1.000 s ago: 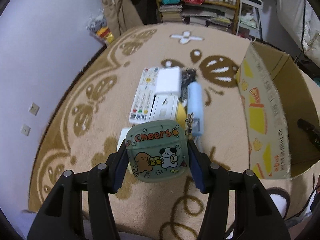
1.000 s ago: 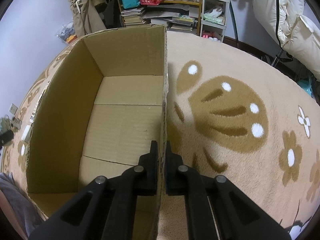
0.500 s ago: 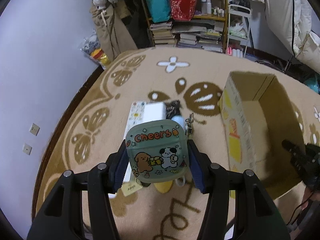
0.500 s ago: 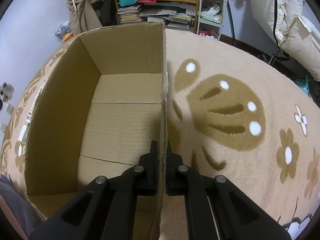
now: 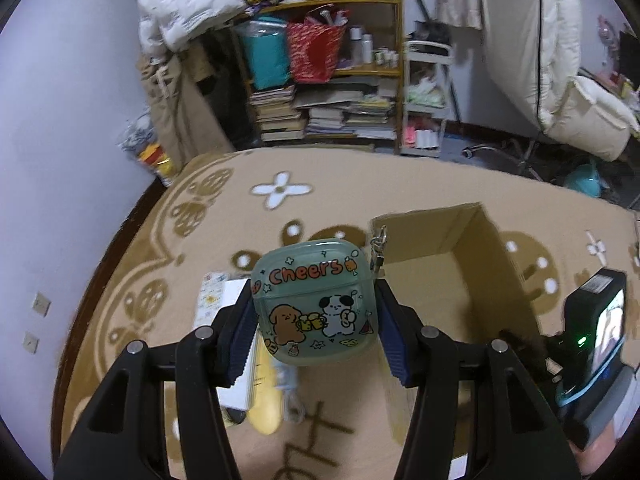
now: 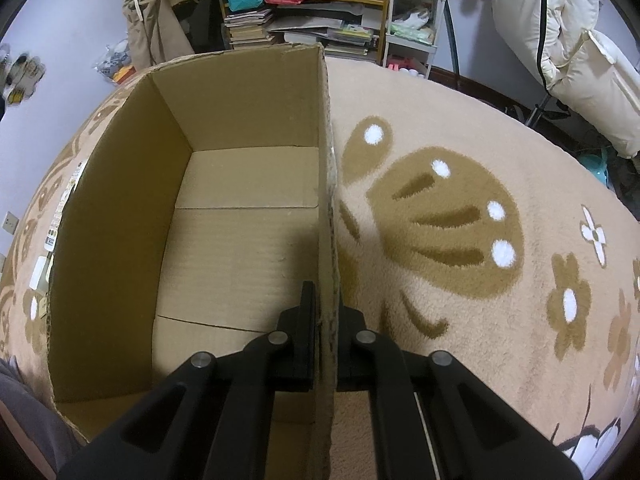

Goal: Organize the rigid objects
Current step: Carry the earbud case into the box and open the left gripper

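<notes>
My left gripper (image 5: 314, 320) is shut on a green earbud case (image 5: 314, 300) printed with "Cheers" and two cartoon dogs, held high above the rug. A metal clip (image 5: 378, 250) hangs at its right top corner. Below and behind it lie a white remote (image 5: 210, 300), a white box (image 5: 240, 372) and a yellow item (image 5: 266, 396). The open cardboard box (image 5: 460, 280) stands to the right. My right gripper (image 6: 326, 316) is shut on the right wall of that cardboard box (image 6: 240, 200), whose inside is bare.
The beige patterned rug (image 6: 460, 220) spreads around the box. A bookshelf (image 5: 332, 92) with stacked books and bags stands at the back wall, with a white cart (image 5: 424, 96) and a chair draped in a quilt (image 5: 560, 80) to its right. The other gripper's camera unit (image 5: 596, 340) shows at right.
My left gripper has risen and tilted up with the earbud case, so the pile sank below and more of the room shows. The right gripper holds the box wall as before.
</notes>
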Tool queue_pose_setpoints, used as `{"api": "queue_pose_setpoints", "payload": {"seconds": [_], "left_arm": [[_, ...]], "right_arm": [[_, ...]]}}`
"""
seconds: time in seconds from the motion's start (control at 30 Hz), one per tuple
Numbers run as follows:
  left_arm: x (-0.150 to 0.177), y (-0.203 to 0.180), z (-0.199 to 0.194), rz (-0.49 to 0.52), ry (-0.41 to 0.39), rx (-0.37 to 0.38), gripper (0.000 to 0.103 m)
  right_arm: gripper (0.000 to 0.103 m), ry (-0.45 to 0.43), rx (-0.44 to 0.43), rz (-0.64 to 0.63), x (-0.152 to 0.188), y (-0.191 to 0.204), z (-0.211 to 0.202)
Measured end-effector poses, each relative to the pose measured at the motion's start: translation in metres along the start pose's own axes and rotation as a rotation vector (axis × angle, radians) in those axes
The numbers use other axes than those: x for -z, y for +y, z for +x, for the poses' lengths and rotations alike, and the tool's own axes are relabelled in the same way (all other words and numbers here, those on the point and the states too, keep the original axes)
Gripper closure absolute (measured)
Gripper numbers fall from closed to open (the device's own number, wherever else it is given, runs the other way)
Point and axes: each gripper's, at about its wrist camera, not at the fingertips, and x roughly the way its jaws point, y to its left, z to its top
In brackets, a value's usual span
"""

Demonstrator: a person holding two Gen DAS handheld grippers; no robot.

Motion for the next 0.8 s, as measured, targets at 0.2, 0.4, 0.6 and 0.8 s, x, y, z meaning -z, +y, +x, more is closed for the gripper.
{"api": "queue_pose_setpoints", "payload": {"seconds": [0.2, 0.4, 0.6, 0.8], "left_arm": [[0.003, -0.025, 0.012, 0.018, 0.004, 0.098, 0.049], [0.012, -0.051, 0.022, 0.071, 0.02, 0.154, 0.049], [0.022, -0.063, 0.037, 0.104, 0.074, 0.17, 0.049], [0.026, -0.059, 0.049, 0.083, 0.122, 0.188, 0.049]], "right_arm": [[0.097, 0.012, 0.009, 0.0, 0.001, 0.002, 0.001], [0.097, 0.011, 0.01, 0.005, 0.002, 0.002, 0.001], [0.097, 0.01, 0.014, 0.001, 0.003, 0.003, 0.001], [0.097, 0.016, 0.016, -0.004, 0.003, 0.002, 0.001]]}}
